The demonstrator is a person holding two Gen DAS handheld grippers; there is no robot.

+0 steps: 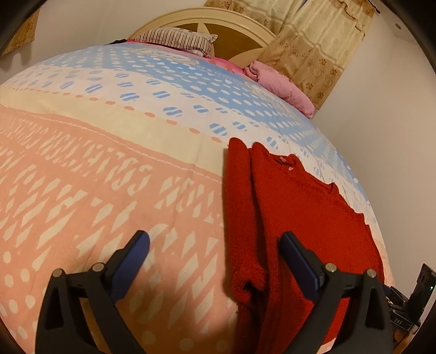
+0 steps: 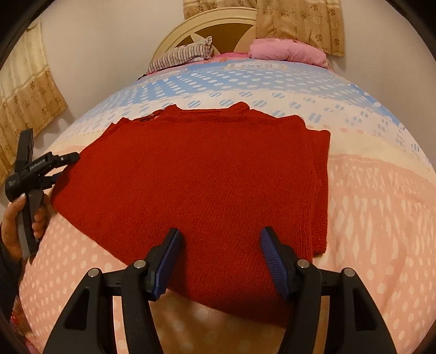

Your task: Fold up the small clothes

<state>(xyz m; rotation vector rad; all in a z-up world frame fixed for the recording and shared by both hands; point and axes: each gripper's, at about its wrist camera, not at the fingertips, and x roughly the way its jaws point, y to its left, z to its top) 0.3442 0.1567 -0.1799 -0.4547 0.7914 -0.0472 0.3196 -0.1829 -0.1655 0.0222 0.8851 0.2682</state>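
Observation:
A red knitted sweater (image 2: 201, 174) lies flat on the bed, with a sleeve folded in along one side. In the left wrist view the sweater (image 1: 299, 212) lies to the right, its folded sleeve (image 1: 239, 207) running toward me. My left gripper (image 1: 215, 242) is open and empty, hovering over the sweater's edge; it also shows at the sweater's left edge in the right wrist view (image 2: 65, 166). My right gripper (image 2: 220, 239) is open and empty, just above the sweater's near hem.
The bed carries a pink, cream and blue patterned cover (image 1: 95, 168). A striped pillow (image 2: 185, 55) and a pink pillow (image 2: 286, 50) lie by the round headboard (image 2: 218, 24). Floral curtains (image 1: 313, 49) hang behind. A wall runs along the bed's side.

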